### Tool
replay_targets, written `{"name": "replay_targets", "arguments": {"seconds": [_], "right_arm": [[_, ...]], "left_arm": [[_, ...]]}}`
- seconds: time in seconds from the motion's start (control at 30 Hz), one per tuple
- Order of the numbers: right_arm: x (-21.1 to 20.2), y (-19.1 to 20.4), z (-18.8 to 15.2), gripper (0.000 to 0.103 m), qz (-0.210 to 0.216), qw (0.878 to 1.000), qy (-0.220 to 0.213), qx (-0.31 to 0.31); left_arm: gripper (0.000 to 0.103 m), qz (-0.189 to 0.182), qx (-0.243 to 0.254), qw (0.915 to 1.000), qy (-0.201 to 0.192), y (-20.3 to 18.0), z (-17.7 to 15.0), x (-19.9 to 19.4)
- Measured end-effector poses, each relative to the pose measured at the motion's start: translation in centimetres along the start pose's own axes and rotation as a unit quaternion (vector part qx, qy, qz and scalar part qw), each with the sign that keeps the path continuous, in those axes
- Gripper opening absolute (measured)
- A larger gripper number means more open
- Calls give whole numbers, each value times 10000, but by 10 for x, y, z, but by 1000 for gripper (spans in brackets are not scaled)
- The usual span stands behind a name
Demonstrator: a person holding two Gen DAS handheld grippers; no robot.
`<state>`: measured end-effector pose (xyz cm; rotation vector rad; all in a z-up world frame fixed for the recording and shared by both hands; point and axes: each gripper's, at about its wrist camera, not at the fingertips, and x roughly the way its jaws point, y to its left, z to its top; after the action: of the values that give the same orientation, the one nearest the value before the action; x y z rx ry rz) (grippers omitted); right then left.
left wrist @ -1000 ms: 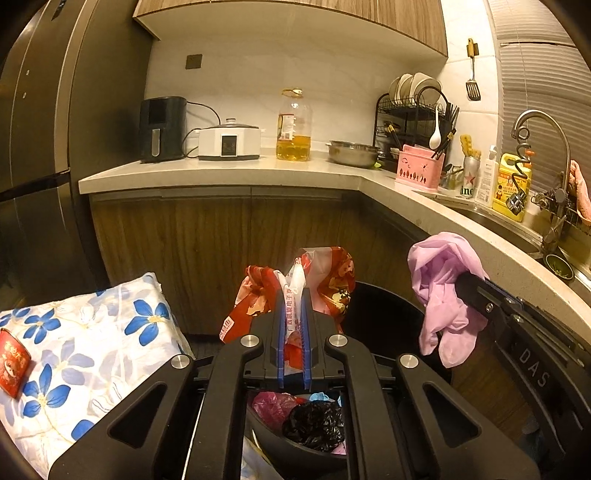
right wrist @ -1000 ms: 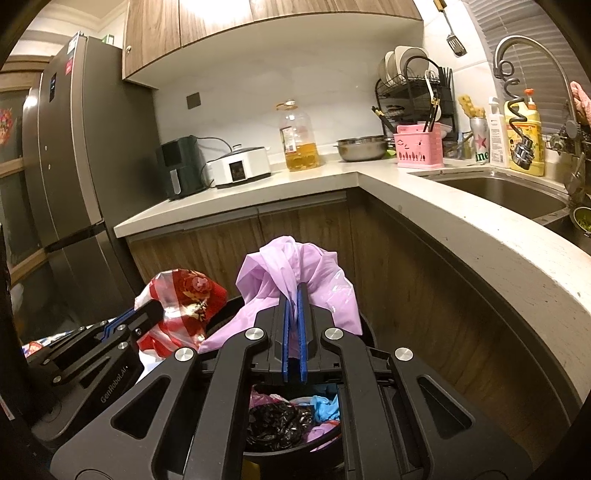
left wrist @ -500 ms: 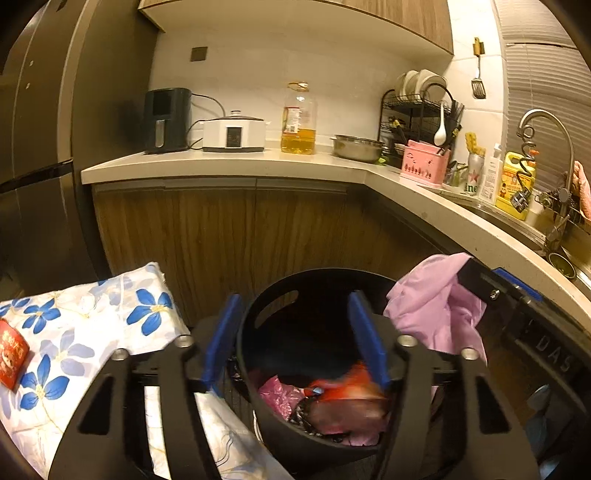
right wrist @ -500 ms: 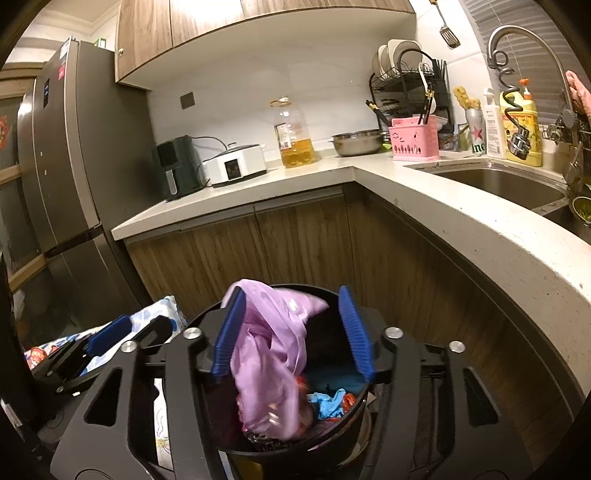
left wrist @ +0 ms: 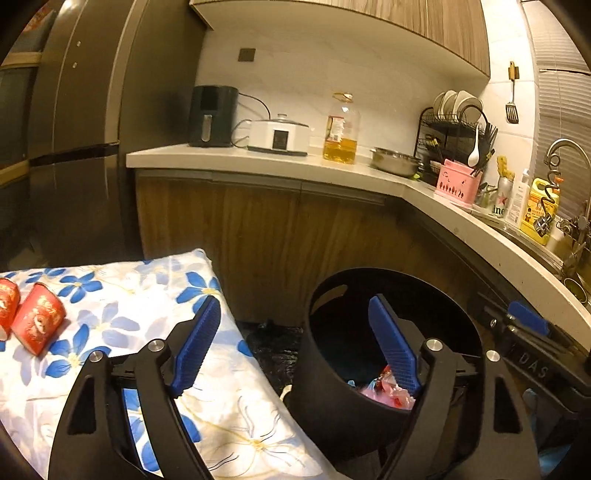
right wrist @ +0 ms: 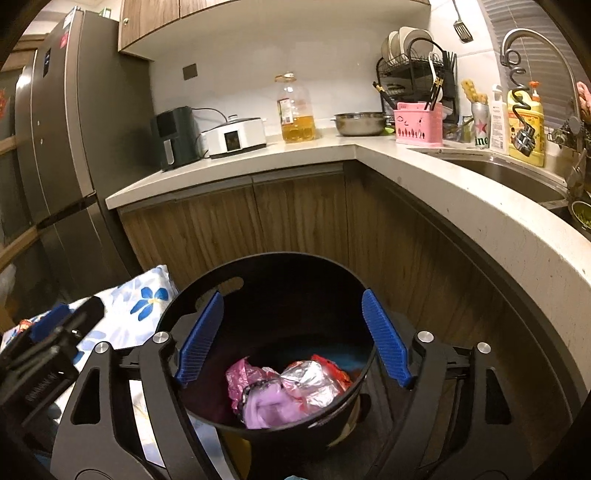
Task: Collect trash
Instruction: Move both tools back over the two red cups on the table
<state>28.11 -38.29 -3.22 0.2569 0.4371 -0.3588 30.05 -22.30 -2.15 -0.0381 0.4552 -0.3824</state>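
On my far left stands the tall steel fridge point(right wrist: 55, 140), its side running up to the wooden upper cabinets point(left wrist: 388, 22). Below it a floral cushion point(left wrist: 122, 295) lies on the floor, with two red paper cups point(left wrist: 37, 325) tipped over near its left edge. My left gripper point(left wrist: 295, 347) hangs over the cushion's right edge and the bin's left wall, jaws opening, nothing between the blue pads. The black trash bin point(right wrist: 280, 273) sits on the floor against the wood-fronted base cabinets point(right wrist: 295, 218), in the inner corner of the L-shaped counter point(left wrist: 236, 158). My right gripper point(right wrist: 295, 336) hovers straight over the bin, its jaws also opening and empty; the trash point(right wrist: 288, 387), pink, purple and foil wrappers, lies at the bottom of the bin. Along the counter I see an air fryer point(left wrist: 212, 116), a white cooker point(left wrist: 279, 136), an oil bottle point(left wrist: 341, 129), a steel bowl point(left wrist: 395, 164), a dish rack point(left wrist: 458, 140), a pink caddy point(left wrist: 458, 182), then the sink point(right wrist: 509, 173) and tap point(right wrist: 535, 55) at the right end.
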Motion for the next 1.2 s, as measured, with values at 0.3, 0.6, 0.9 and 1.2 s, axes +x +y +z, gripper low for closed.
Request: {"name": "replay_targets", "arguments": {"seconds": [0.3,0.6,0.9,1.2], "right_arm": [[-17,4,-4,82,-40,9999,-80,52],[-49,32,-15,85,30,9991,-415,-25],[-75,80,-26,86,321,9966,-719,-239],[-84,131,-35,86,697,9942,-752,-326]], "left_arm": [[87,314,-35,9994,-143,16,-4,-28],[90,998,-158,9949,-64,53,-13,-55],[95,1423,-316,9891,-190,92,-17,-89],[96,1750,-460,9830,-299,135,-20,-117]]}}
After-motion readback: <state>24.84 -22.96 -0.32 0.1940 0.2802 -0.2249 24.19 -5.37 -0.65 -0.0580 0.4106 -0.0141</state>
